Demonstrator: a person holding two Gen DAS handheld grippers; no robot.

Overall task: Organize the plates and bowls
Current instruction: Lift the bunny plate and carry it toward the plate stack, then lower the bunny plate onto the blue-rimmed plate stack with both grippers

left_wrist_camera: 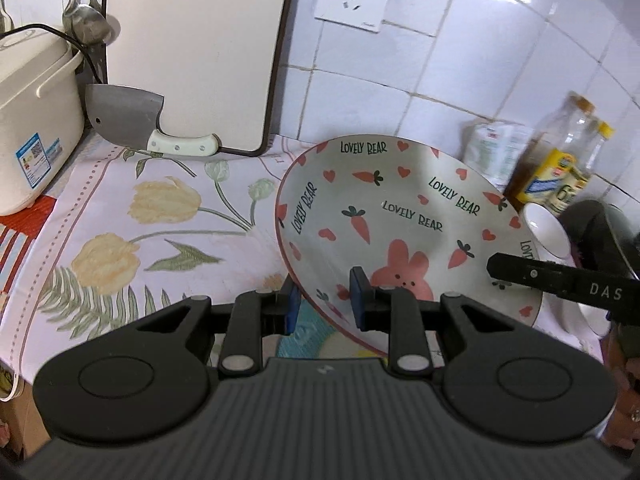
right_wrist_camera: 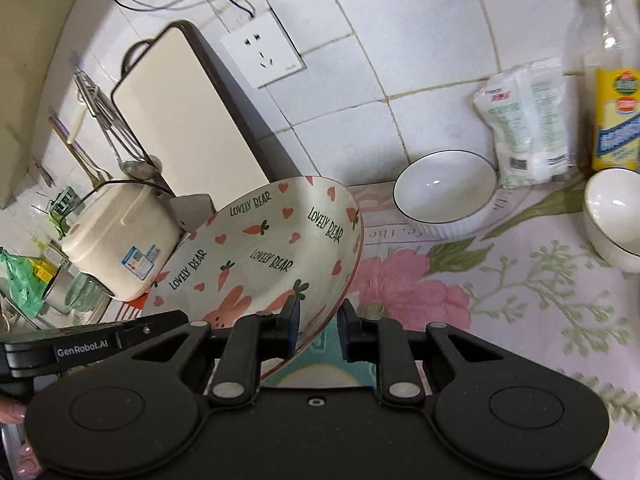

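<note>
A large "Lovely Bear" bowl (left_wrist_camera: 400,232) with pink rabbit, hearts and carrots is lifted and tilted above the floral cloth. My left gripper (left_wrist_camera: 326,304) is shut on its near rim, one pad inside and one outside. My right gripper (right_wrist_camera: 318,330) straddles the opposite rim of the same bowl (right_wrist_camera: 272,248), its jaws set around the rim with a gap on the right side. A white ribbed bowl (right_wrist_camera: 444,192) stands by the wall and another white bowl (right_wrist_camera: 616,216) sits at the far right.
A rice cooker (left_wrist_camera: 32,128), a cleaver (left_wrist_camera: 128,120) and a cutting board (left_wrist_camera: 192,48) stand at the back left. An oil bottle (right_wrist_camera: 612,80) and a white packet (right_wrist_camera: 524,120) lean at the tiled wall. The floral cloth (left_wrist_camera: 140,220) covers the counter.
</note>
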